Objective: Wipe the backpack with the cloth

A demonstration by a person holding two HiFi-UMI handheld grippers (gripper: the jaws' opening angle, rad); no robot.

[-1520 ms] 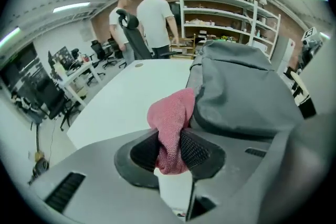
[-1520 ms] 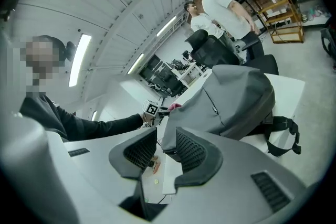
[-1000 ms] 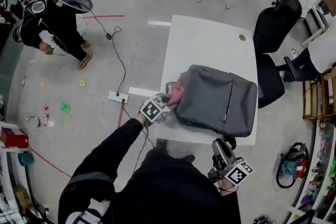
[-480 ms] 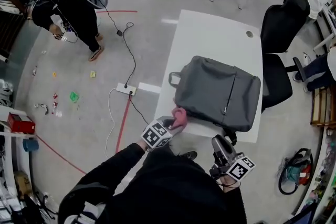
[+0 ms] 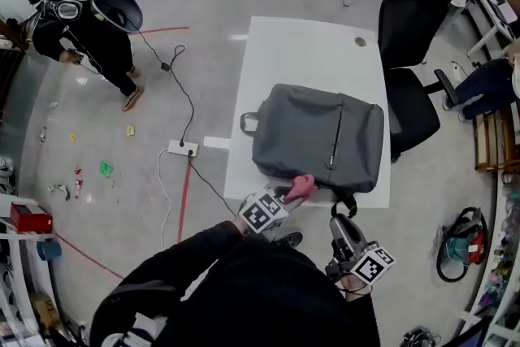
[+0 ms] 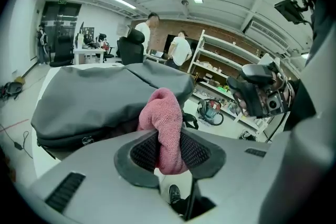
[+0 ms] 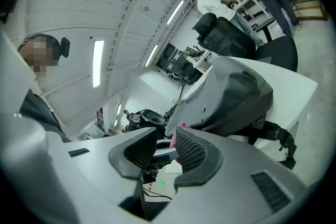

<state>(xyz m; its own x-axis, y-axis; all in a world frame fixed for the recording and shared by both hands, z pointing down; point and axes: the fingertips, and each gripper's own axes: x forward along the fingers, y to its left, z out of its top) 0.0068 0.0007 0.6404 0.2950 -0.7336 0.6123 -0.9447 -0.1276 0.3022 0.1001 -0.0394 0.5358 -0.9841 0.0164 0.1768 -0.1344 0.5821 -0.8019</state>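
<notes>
We noted the left hand-held gripper pinching the cloth (right hand-held gripper part-open, empty); the unbraced backpack might slide.

The backpack lies on the near half of the table. The cloth sits between the jaws of the left gripper, against the backpack's near edge. The right gripper hangs off the table's near right corner, apart from the backpack, while a chair stands at the table's right side and a power strip lies on the floor to its left.
</notes>
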